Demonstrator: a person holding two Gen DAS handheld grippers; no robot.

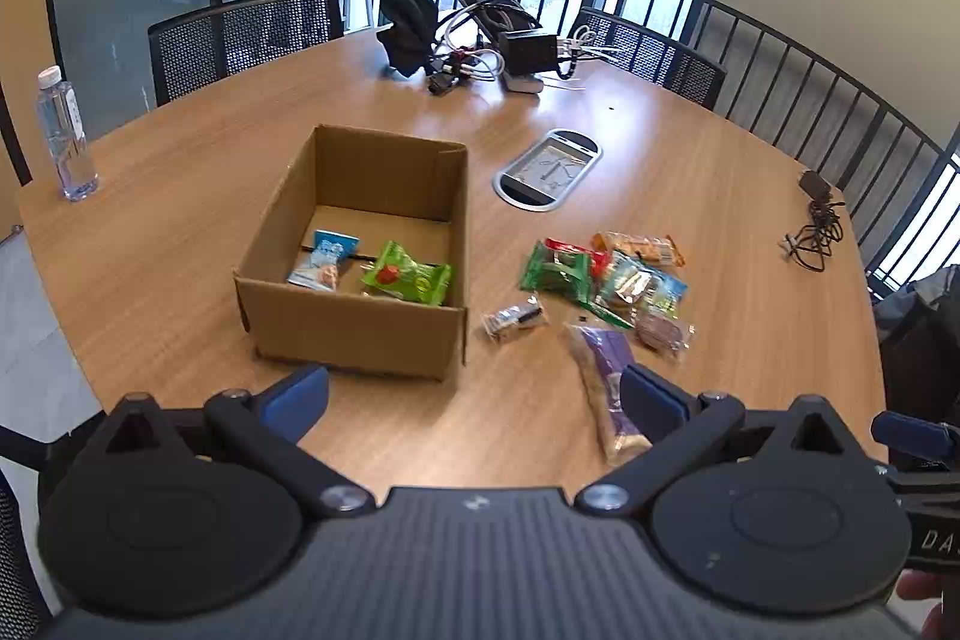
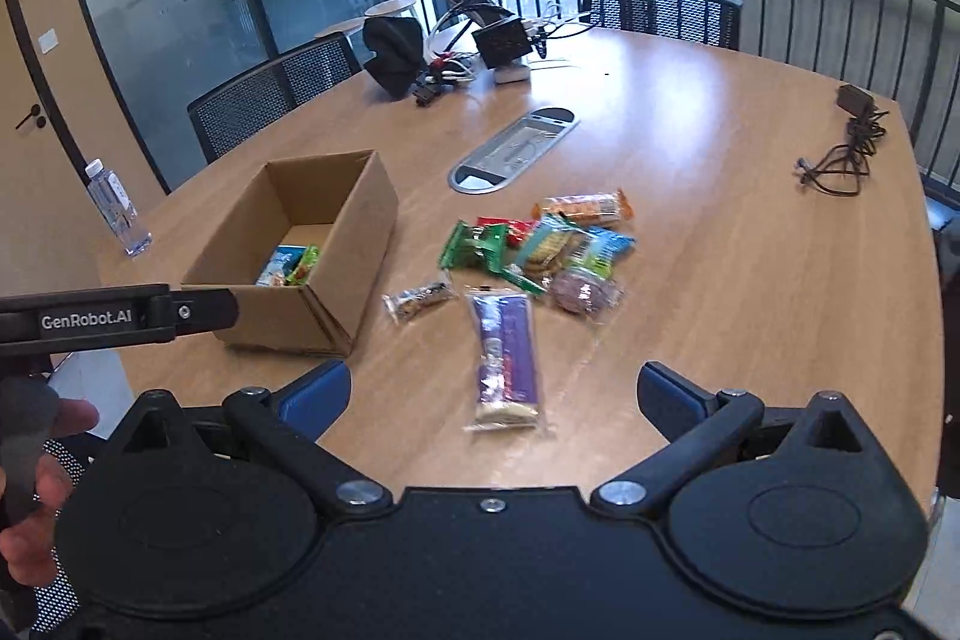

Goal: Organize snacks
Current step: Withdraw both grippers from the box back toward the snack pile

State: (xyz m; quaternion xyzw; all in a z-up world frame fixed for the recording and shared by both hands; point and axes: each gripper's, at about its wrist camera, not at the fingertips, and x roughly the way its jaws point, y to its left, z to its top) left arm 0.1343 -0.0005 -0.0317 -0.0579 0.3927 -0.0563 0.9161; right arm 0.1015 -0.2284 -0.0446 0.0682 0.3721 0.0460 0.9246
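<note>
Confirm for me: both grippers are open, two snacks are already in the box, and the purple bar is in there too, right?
Not quite. The purple bar is not in the box; it lies on the table, nearest the right gripper, as the right wrist view shows. The rest holds: both grippers, including the left gripper, are open, and two snacks are in the box.
</note>
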